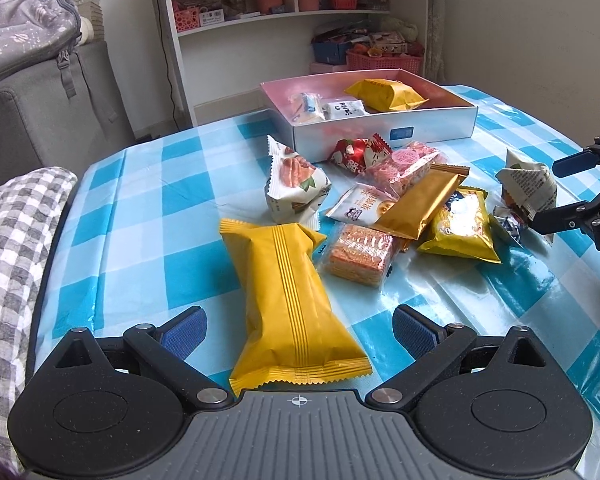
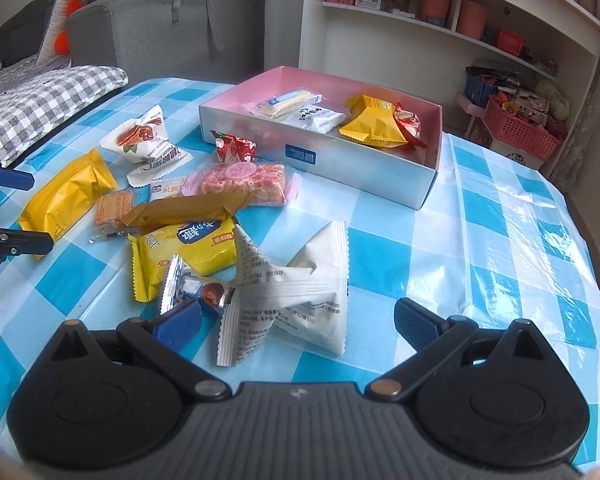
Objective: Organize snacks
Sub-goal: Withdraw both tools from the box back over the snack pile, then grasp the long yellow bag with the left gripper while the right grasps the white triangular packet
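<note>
A long yellow snack pack (image 1: 290, 304) lies on the checked tablecloth between the fingers of my open left gripper (image 1: 300, 330), apart from both pads. My right gripper (image 2: 298, 320) is open around a white crumpled packet (image 2: 300, 292); a small silver candy wrapper (image 2: 188, 286) lies by its left finger. In the left wrist view the right gripper (image 1: 556, 196) shows at the far right beside that white packet (image 1: 530, 184). A white box with pink inside (image 1: 436, 126) (image 2: 380, 178) holds several snacks. More loose snacks lie in a pile in front of it.
The pile includes a gold bar (image 1: 424, 204), a pink rice bar (image 2: 246, 184), a wafer pack (image 1: 358, 254) and a white pecan packet (image 1: 294, 184). A grey checked cushion (image 1: 12, 264) lies at the table's left edge. White shelves (image 2: 460, 20) stand behind.
</note>
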Tool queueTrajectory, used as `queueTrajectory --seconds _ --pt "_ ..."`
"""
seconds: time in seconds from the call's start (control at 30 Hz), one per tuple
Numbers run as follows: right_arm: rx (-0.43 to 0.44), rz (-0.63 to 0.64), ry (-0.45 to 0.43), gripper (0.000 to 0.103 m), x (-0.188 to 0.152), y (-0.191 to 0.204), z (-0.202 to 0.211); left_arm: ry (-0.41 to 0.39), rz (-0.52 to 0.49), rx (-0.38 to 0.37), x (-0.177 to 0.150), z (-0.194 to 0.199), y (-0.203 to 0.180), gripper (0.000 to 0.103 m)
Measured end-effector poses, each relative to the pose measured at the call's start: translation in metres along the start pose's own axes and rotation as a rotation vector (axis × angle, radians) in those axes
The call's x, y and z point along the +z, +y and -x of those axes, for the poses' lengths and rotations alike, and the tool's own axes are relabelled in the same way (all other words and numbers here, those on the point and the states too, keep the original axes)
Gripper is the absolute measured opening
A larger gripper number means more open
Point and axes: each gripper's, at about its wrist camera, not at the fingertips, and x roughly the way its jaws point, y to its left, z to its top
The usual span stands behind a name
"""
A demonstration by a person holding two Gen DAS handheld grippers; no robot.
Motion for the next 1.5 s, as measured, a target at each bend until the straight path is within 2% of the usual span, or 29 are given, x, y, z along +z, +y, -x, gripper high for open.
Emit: queueTrajectory --seconds 0.17,0.33,0.47,0.6,0.83,0.9,1.3,1.5 --pt "0.019 -0.033 -0.002 0.103 0.002 -0.007 -0.003 -0.001 0.007 0.001 0.002 -0.004 -0.003 0.098" --pt "0.043 -0.055 0.013 0.099 0.005 -0.011 -0.01 0.016 0.058 -0.003 0.003 -0.01 0.004 0.087" --pt "0.062 -0.086 0.022 0.095 0.007 -0.016 -0.015 0.024 0.084 0.002 0.003 -0.014 0.007 0.075" --pt "0.073 -0.112 0.024 0.087 0.009 -0.018 -0.016 0.033 0.105 0.002 0.004 -0.018 0.009 0.064" --pt "0.106 -0.138 0.037 0.076 0.01 -0.021 -0.018 0.036 0.119 0.007 0.007 -0.024 0.009 0.056" --pt "0.115 -0.141 0.04 0.074 0.011 -0.021 -0.018 0.041 0.127 0.014 0.007 -0.027 0.009 0.05" --pt "0.133 -0.152 0.044 0.052 0.014 -0.02 -0.016 0.037 0.161 0.02 0.01 -0.024 0.01 0.042" --pt "0.115 -0.136 0.046 0.048 0.016 -0.02 -0.016 0.043 0.16 0.02 0.013 -0.02 0.009 0.04"
